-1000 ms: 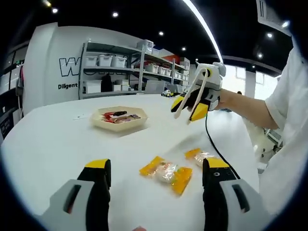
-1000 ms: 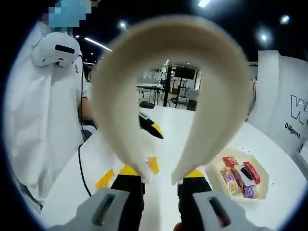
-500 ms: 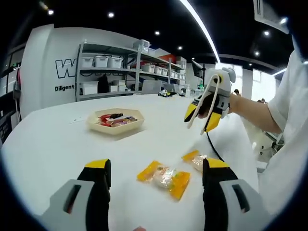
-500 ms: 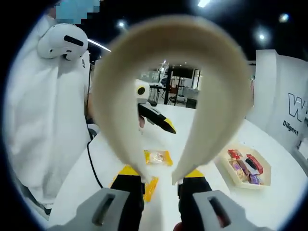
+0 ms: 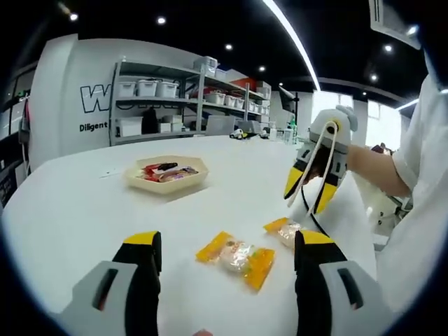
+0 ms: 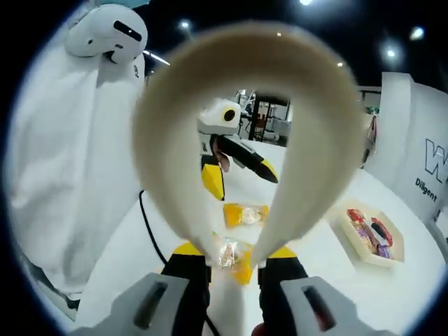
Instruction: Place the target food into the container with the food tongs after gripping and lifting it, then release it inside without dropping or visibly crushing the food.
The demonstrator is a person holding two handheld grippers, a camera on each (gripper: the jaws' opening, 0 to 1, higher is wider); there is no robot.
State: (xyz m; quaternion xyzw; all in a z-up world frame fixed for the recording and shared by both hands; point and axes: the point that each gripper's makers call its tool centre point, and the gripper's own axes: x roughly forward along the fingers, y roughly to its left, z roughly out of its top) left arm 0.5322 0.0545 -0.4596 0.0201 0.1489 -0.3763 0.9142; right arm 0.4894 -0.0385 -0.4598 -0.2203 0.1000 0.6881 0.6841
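Up front in the left gripper view, we see our left gripper [image 5: 227, 269] with its two yellow-tipped jaws spread wide and nothing between them, low over the white table [image 5: 77, 210]. Just ahead of the jaws lies a food packet [image 5: 236, 256] with orange ends and a clear middle, and a second packet [image 5: 285, 231] rests near it, toward the right. Above that second packet hangs our right gripper [image 5: 310, 197], pinching a pair of cream food tongs [image 5: 316, 171] whose tips point down at the table. Farther back on the table sits a beige container [image 5: 166, 175] with wrapped snacks inside, well apart from both packets. In the right gripper view, the right gripper [image 6: 233, 262] has its jaws pressed onto the tongs [image 6: 318, 133], which arch up as a wide loop. Between the tong tips we see one packet [image 6: 232, 253], another packet [image 6: 246, 214] beyond it, the left gripper [image 6: 234, 150] above them, and the container [image 6: 371, 234] off to the right.
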